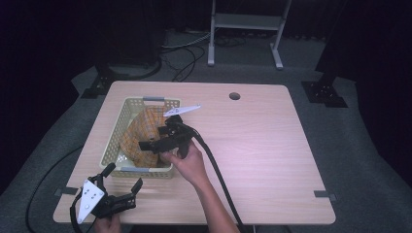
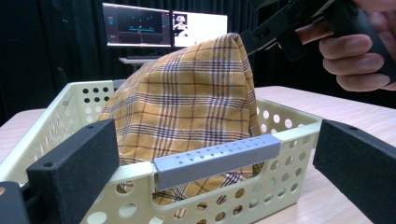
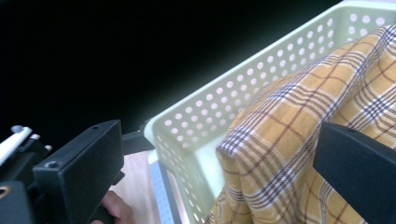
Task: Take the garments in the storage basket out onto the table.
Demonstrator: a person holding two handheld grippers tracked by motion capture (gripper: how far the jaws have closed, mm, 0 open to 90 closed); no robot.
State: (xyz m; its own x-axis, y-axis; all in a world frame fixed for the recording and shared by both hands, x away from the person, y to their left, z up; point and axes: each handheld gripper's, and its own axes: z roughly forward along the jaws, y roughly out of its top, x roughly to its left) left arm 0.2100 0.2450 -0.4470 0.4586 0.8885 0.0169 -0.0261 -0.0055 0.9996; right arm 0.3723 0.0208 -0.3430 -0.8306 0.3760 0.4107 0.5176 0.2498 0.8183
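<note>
On the wooden table (image 1: 262,141), right gripper (image 1: 151,144) hangs spread over the plaid cloth (image 1: 141,138) in the basket (image 1: 112,145), poised to pinch next.

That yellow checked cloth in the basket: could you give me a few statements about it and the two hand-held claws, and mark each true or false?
1. The plaid cloth sits in the perforated basket. True.
2. The basket is dark blue. False: it is pale cream with grey handles.
3. The right gripper is over the basket at the cloth. True.
4. The left gripper grips the cloth. False: it is open, in front of the basket, apart from the cloth.
5. The basket stands on the floor. False: it stands on the wooden table.
</note>
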